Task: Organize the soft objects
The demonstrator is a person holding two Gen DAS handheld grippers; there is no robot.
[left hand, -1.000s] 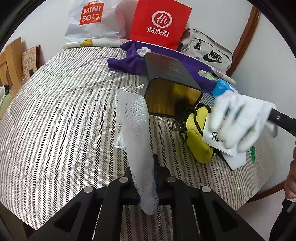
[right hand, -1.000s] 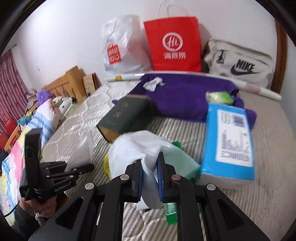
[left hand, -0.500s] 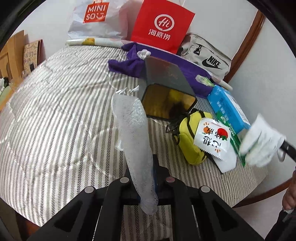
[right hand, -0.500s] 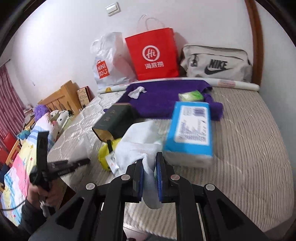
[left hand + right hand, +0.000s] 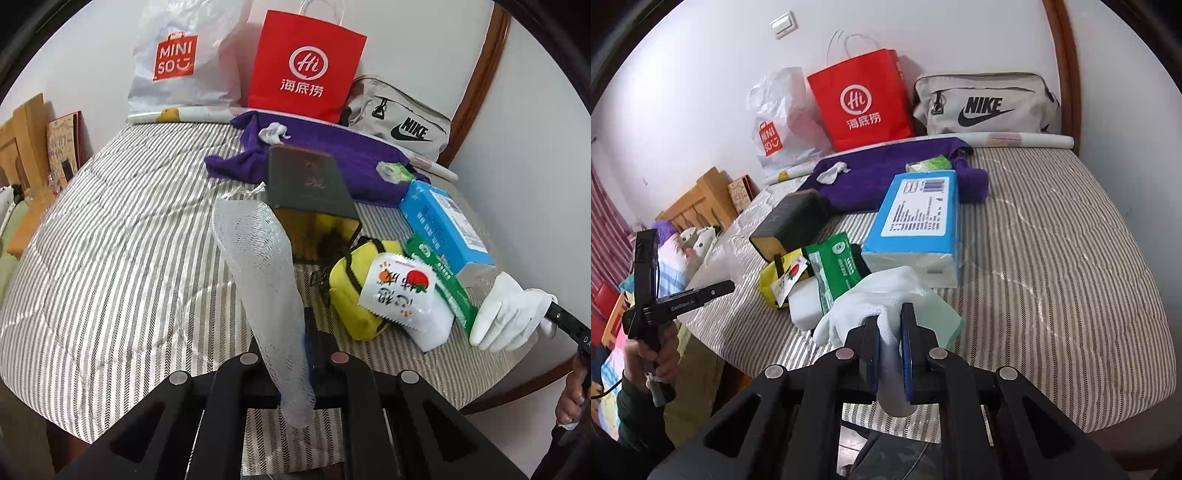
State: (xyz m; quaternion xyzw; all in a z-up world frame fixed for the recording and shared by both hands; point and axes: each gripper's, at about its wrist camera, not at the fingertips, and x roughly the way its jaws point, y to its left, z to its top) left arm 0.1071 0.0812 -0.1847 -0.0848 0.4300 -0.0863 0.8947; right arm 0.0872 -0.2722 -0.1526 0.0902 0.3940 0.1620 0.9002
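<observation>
The left gripper (image 5: 291, 343) pinched a white mesh sleeve (image 5: 258, 269) left of the dark book (image 5: 310, 188); the right gripper (image 5: 890, 328) clamped a white glove (image 5: 875, 306) nearer than it.

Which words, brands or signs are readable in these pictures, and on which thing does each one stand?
"MINISO": white plastic shopping bag.
"Hi", "海底捞": red paper carrier bag.
"NIKE", swoosh: grey fabric waist bag.
Gold characters on dark hardcover book: unclear.
Blue tissue pack, green sachet, white snack packet: too small.
</observation>
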